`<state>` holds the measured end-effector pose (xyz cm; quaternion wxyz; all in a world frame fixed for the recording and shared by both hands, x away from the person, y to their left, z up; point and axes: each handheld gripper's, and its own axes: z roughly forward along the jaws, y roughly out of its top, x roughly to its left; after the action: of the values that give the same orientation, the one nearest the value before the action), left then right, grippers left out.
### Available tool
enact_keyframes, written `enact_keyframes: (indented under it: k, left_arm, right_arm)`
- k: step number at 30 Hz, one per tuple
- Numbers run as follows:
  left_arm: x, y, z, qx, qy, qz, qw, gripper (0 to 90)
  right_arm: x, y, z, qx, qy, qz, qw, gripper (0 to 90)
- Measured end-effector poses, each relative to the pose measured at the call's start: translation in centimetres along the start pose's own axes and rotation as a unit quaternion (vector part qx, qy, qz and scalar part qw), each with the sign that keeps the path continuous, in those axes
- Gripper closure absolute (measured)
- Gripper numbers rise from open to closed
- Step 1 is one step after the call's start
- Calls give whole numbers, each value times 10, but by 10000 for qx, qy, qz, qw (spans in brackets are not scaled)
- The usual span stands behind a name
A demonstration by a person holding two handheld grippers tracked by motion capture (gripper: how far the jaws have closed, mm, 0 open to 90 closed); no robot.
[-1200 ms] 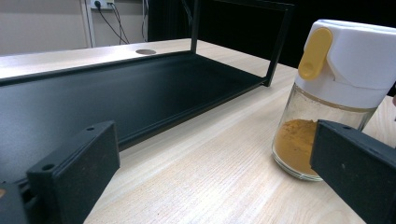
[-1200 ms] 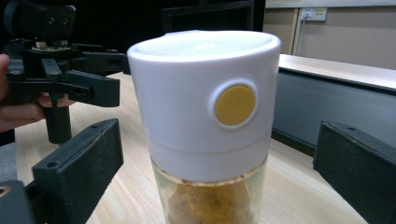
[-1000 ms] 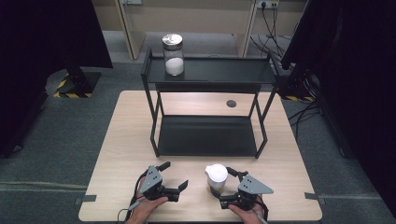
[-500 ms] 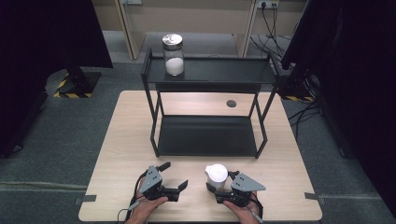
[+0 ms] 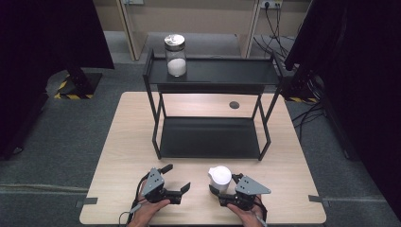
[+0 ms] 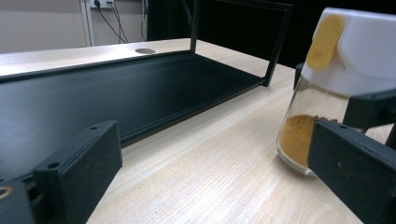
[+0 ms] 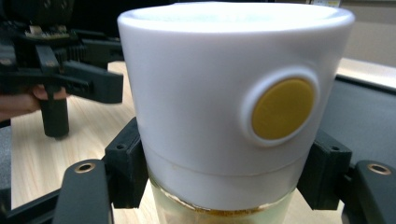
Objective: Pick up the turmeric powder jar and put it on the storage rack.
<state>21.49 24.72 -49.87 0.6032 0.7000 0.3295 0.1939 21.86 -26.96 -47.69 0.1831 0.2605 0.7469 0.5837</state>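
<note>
R gripper point(image 5: 218, 190) clamped on spice jar point(image 5: 220, 176).

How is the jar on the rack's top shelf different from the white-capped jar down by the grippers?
The shelf jar holds white powder under a silvery lid; the white-capped jar holds orange-brown powder under a white cap with a yellow button. The shelf jar stands untouched on the rack; the white-capped jar sits on the table, clamped by the right gripper. Both are clear, upright and partly filled.
</note>
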Motion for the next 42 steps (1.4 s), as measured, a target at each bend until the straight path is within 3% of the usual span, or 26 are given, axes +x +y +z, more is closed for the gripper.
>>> enact_keyframes:
  k: [17,28,36,42]
  left_arm:
    - [0,0,0,1,6,9,10000,26]
    - [0,0,0,5,21,15,10000,26]
    - [0,0,0,10,19,10,10000,26]
    - [0,1,0,2,27,10,10000,27]
  right_arm:
    - [-10,40,-9,-194,-93,-70,9997,307]
    - [-18,69,-10,-263,-26,-22,9996,307]
    - [-28,97,-5,-286,82,29,9996,307]
    - [-32,122,-2,-272,83,-65,9996,307]
